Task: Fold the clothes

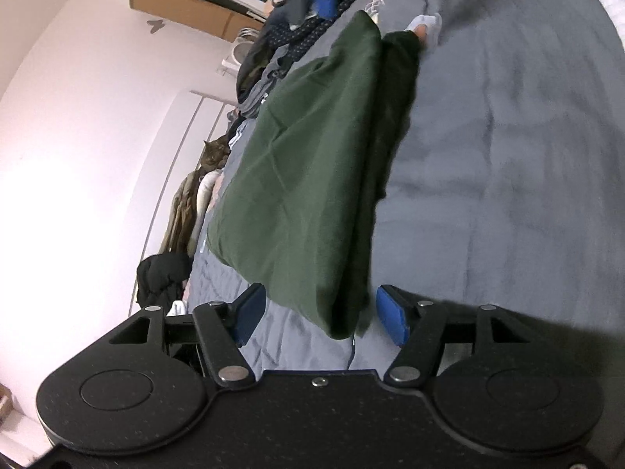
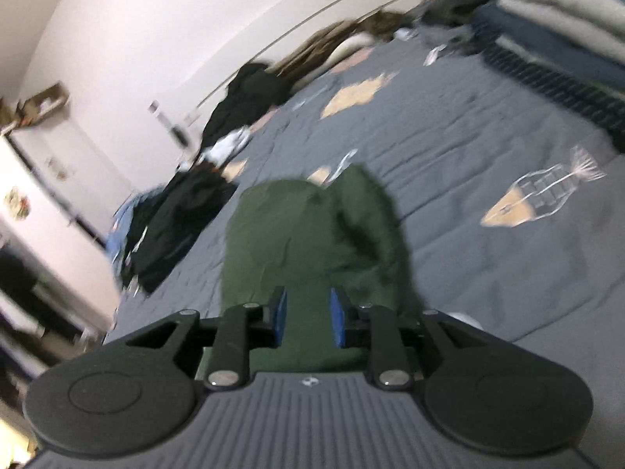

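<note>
- Bedding fills most of my left wrist view: a grey-blue quilt [image 1: 508, 156], softly wrinkled, spread over the bed.
- On it lies the dark green garment [image 1: 312, 164], folded into a long slab that runs away from my left gripper [image 1: 321, 314].
- My left gripper's blue pads [image 1: 392, 314] stand wide apart, and the garment's near corner sits between them, touching neither that I can see.
- At the far end of the green cloth I see a light blue sock [image 1: 427, 23] on a foot.
- Along the quilt's far edge runs a heap of other clothes [image 1: 269, 58], dark and dotted pieces among them, with a cat [image 1: 213, 154] just beside the pile.
- Beyond that is a pale wall [image 1: 78, 117] with a brown box [image 1: 183, 8] against it.
- From my right wrist, blurred, the same quilt [image 2: 468, 136] shows printed tan and white figures [image 2: 539, 195].
- The green garment [image 2: 312, 234] lies bunched directly ahead of my right gripper [image 2: 308, 318].
- Its blue pads [image 2: 336, 318] are apart with green cloth between them; whether they pinch it I cannot tell.
- Black clothes [image 2: 183, 219] lie piled at the bed's edge, near a white wall [image 2: 156, 19] and a white door [image 2: 50, 164].
</note>
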Demonstrator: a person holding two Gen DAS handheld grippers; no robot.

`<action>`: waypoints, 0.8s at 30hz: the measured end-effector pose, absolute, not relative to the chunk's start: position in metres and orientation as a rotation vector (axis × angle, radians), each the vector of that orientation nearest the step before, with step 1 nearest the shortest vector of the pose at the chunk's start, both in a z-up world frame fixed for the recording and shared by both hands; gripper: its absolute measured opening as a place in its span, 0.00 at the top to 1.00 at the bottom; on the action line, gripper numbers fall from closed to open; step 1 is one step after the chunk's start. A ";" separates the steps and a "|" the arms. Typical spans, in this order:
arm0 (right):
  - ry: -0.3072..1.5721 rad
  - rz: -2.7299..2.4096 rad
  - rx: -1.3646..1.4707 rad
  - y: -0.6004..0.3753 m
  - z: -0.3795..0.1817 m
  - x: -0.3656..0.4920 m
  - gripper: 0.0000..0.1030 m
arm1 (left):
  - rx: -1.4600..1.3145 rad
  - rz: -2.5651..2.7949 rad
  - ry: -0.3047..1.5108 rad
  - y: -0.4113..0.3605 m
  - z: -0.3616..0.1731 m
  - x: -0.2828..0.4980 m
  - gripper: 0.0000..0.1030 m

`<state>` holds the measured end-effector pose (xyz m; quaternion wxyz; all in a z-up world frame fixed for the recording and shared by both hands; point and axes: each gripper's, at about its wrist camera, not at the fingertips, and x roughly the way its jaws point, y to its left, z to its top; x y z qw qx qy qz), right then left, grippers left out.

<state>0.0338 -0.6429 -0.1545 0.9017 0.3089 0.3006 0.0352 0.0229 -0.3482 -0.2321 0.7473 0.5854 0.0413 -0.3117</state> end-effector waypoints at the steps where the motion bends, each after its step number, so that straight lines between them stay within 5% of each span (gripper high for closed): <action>1: 0.637 0.091 0.638 -0.641 -0.156 0.035 0.77 | 1.272 -0.684 0.093 -0.349 -0.230 0.024 0.39; 11: 0.843 -0.009 0.241 -0.623 -0.179 0.036 0.67 | 1.318 -0.701 0.091 -0.353 -0.240 0.032 0.41; 17: 0.827 0.022 0.049 -0.605 -0.191 0.033 0.67 | 1.186 -0.757 0.123 -0.358 -0.213 0.018 0.42; 19: 0.821 0.012 0.060 -0.609 -0.191 0.033 0.67 | 1.145 -0.773 0.128 -0.364 -0.206 0.014 0.54; 24: 0.753 0.009 -0.013 -0.610 -0.193 0.034 0.67 | 1.249 -0.716 0.133 -0.371 -0.226 0.019 0.54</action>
